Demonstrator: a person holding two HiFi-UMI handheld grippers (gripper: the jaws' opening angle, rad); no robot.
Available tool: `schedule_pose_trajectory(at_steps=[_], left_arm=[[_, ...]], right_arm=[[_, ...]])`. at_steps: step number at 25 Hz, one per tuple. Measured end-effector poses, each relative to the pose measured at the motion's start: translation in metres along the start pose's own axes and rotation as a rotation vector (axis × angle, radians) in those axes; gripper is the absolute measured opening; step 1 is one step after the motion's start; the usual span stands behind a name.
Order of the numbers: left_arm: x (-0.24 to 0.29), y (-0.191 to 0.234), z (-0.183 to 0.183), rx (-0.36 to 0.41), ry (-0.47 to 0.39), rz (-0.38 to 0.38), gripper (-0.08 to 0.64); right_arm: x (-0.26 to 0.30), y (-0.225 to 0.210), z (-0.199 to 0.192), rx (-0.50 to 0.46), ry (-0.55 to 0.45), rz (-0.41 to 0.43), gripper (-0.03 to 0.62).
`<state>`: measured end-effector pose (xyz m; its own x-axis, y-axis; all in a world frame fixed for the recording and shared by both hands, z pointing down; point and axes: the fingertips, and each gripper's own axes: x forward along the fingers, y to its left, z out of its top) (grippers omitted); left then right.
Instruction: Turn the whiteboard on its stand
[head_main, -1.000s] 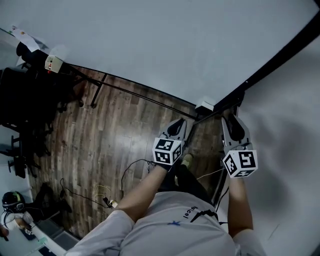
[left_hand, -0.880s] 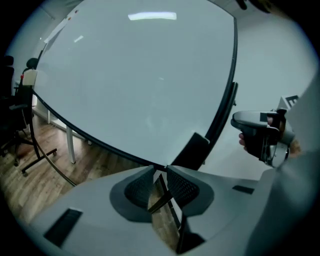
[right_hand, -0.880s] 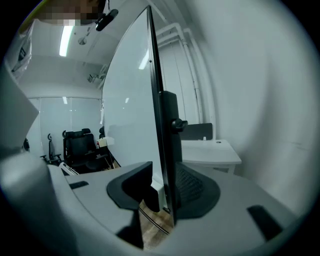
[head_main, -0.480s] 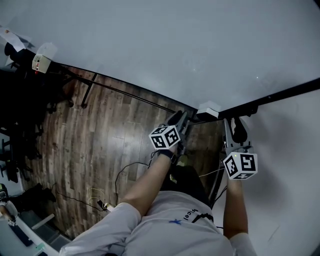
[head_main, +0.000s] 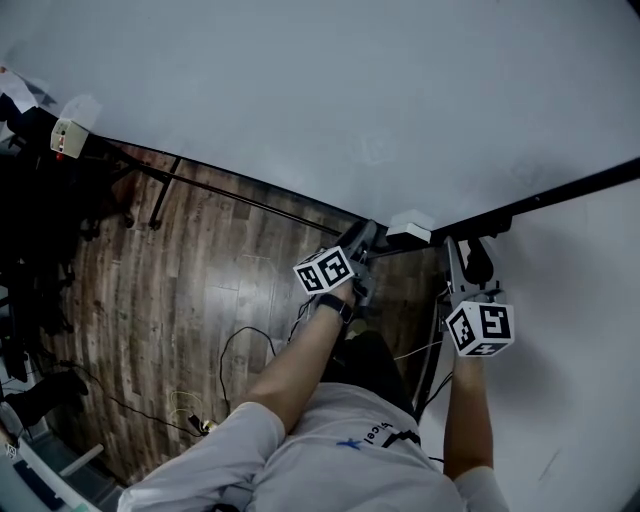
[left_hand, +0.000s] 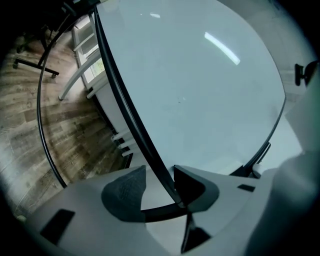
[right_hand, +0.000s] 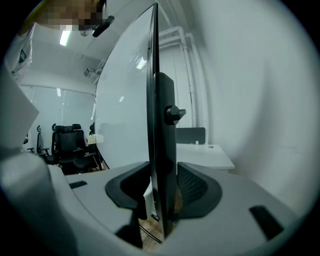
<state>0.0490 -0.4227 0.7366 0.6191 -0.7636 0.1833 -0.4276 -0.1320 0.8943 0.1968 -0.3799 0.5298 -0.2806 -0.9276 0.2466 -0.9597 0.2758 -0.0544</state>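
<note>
My left tongs (left_hand: 157, 176) and right tongs (right_hand: 162, 175) have just been opening. Both stand wide, loose around the edge of the whiteboard (head_main: 350, 90) at 12 o'clock. Its dark edge has swung from 1 toward 3 o'clock.

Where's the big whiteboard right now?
In the head view the whiteboard fills the whole top of the picture, with the wooden floor below it at the left and its white corner cap near the middle.
</note>
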Motion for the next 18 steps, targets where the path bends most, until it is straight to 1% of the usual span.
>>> schedule_pose_trajectory(at_steps=[4, 7, 10, 14, 15, 17, 18], left_arm=[[0.0035, -0.0082, -0.0027, -0.075, 0.013, -0.1, 0.16], [0.0041, -0.007, -0.0039, -0.11, 0.007, -0.134, 0.144], [0.0032, -0.004, -0.004, -0.131, 0.009, -0.128, 0.095], [0.0014, -0.0025, -0.0039, -0.119, 0.031, -0.107, 0.083], [0.0012, -0.0005, -0.0041, -0.114, 0.039, -0.094, 0.035], [0.0003, 0.0011, -0.0031, -0.105, 0.054, -0.082, 0.028], [-0.0004, -0.0003, -0.0014, -0.102, 0.057, -0.088, 0.02]], right_arm=[[0.0038, -0.0019, 0.0067, -0.007, -0.015, 0.027, 0.155], [0.004, -0.0033, 0.0056, -0.015, -0.013, 0.04, 0.153], [0.002, -0.003, 0.0059, -0.027, -0.008, 0.035, 0.14], [-0.0003, -0.0014, 0.0072, -0.041, 0.001, 0.027, 0.121], [-0.0005, -0.0013, 0.0071, -0.039, 0.003, 0.022, 0.118], [-0.0008, -0.0007, 0.0071, -0.029, 0.006, 0.008, 0.114], [-0.0008, -0.0005, 0.0072, -0.024, 0.008, 0.0, 0.11]])
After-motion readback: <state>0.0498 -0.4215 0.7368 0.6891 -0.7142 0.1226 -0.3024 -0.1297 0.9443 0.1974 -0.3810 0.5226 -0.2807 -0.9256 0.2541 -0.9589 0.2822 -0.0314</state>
